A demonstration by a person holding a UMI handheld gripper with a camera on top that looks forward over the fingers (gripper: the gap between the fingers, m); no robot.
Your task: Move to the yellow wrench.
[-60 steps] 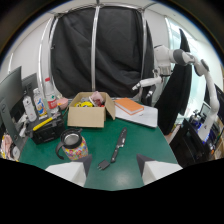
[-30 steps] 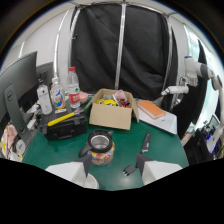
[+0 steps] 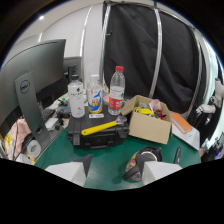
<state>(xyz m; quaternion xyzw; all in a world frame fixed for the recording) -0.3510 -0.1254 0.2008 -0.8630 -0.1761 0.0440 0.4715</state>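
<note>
The white two-fingered claw (image 3: 114, 175) is spread wide, holding nothing. The yellow-handled metal wrench (image 3: 103, 126) lies flat on a black plastic tool case (image 3: 98, 136) on the green desk (image 3: 107, 162), beyond the fingers, left of an open cardboard box (image 3: 148, 123).

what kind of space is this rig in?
Looks like a lab or workshop desk: a computer monitor at the side, a black tool case with the yellow wrench on it beyond the open gripper, and a black curtain behind.
</note>
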